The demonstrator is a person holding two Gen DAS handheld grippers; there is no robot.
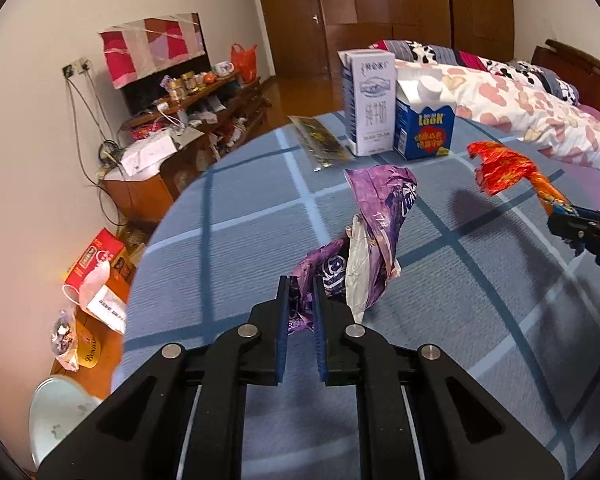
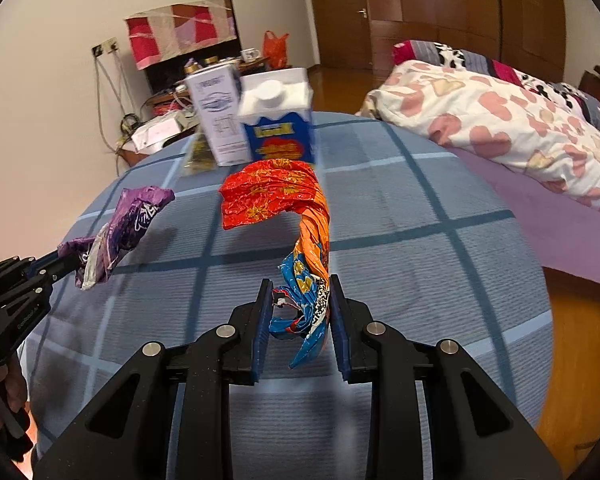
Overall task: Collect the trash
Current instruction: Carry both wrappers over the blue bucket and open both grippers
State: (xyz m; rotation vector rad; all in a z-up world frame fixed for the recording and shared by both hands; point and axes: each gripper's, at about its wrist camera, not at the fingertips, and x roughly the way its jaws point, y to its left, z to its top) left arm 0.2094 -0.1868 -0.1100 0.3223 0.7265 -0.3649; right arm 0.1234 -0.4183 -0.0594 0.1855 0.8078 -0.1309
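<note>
Up close, the left gripper (image 1: 301, 280) has its blue-padded fingers drawn narrow and pinched on the lower end of a crumpled purple wrapper (image 1: 374, 232). That wrapper rises from the pads toward 1 o'clock, silver lining showing along one fold, and hangs above the blue plaid tablecloth (image 1: 228, 264) rather than lying on it.

Likewise, the right gripper (image 2: 300, 284) clamps the blue tail of an orange-red wrapper (image 2: 276, 194); its fingers sit a little wider apart, with the twisted foil bunched between them. The wrapper climbs toward 12 o'clock and fans out into a red, gold-printed flap, also lifted off the cloth.

From the left wrist camera, the right gripper shows at 3 o'clock with the red flap pointing toward 10 o'clock of it. From the right wrist camera, the left gripper and its purple wrapper appear at 9 o'clock, well apart from the orange one.

Farther out at 12 o'clock on the table stand two cartons, touching or nearly so: a tall white milk carton (image 1: 367, 104) and, at its 3 o'clock, a shorter blue carton (image 1: 423, 126) with a white screw cap. A flat clear packet (image 1: 320, 143) with dark print lies at 9 o'clock of the white carton, near the table's far edge.

Beyond the table, a bed with a heart-print quilt (image 1: 512, 112) lies toward 2 o'clock, and a cluttered wooden shelf unit (image 1: 204, 120) sits against the wall at 10 o'clock.
</note>
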